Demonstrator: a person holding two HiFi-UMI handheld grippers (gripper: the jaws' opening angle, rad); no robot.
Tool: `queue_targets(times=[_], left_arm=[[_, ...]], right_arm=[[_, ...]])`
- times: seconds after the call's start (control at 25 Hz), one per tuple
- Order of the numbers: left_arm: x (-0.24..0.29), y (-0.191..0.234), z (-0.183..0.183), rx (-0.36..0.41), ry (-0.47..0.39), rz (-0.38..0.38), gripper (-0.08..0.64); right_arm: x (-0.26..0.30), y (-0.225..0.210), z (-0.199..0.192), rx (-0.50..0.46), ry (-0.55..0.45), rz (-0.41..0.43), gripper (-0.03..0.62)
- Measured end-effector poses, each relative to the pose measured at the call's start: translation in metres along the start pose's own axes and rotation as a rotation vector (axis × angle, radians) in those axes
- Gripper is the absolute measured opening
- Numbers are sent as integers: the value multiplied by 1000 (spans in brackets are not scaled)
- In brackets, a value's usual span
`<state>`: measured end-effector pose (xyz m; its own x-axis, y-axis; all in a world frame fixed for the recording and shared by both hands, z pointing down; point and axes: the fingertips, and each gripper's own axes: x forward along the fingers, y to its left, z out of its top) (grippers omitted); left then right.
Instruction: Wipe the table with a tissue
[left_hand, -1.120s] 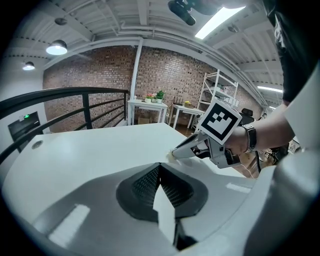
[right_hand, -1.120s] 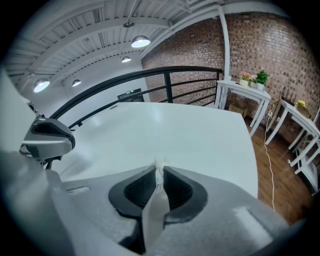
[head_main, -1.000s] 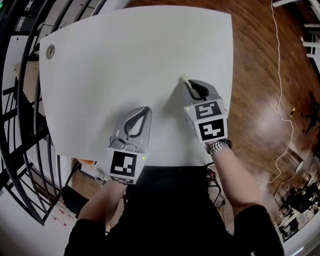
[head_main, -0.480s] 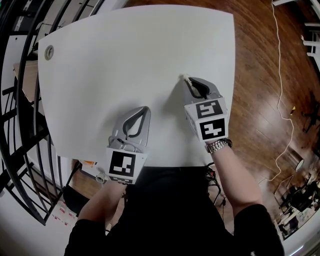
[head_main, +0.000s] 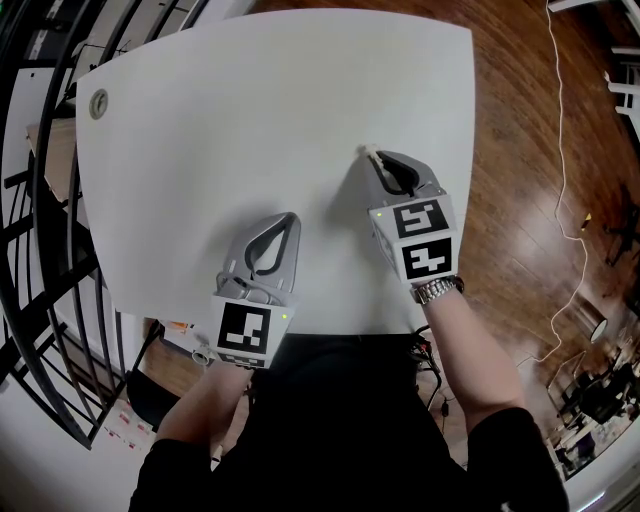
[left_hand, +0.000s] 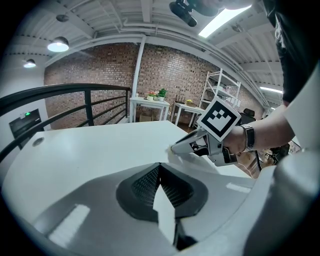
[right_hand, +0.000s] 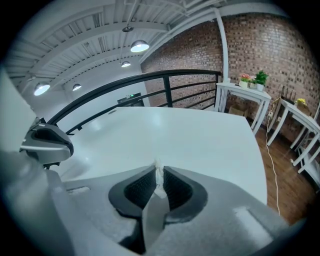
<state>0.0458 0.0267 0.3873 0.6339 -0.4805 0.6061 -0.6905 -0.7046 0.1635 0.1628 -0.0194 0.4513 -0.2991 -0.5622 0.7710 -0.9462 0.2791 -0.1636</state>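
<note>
My right gripper is clamped on a small tissue, which sits against the white counter toward its right edge. My left gripper is closed and empty near the front edge.

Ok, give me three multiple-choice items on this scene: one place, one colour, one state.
1. The tissue is: A inside a box; B in the right gripper's fingers; C under a plate.
2. The table top is: A white; B black; C brown.
3. The left gripper is: A wide open; B holding a cup; C shut, empty.
Answers: 1 B, a white scrap sits pinched between its fingers; 2 A, the head view shows it white; 3 C, its fingers meet with nothing between.
</note>
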Motion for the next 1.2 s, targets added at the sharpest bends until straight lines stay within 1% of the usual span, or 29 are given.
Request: queue_targets(times=[0.48,0.64,0.96,1.2], left_arm=[[-2,-1,-1,5,-1,10,16],[-3,-5,1,8,-4,6,16],[-4,-15,4,23,-13,-3,17],[-6,-26,4,40,-20,-18,17]], right_arm=[[-2,12,3,-9,-32,51,37],[-6,19,-2,-14,-29,63,37],[-19,21,-13,-12,-28,61,37],[-30,18,-25,-5,-30,44,37]])
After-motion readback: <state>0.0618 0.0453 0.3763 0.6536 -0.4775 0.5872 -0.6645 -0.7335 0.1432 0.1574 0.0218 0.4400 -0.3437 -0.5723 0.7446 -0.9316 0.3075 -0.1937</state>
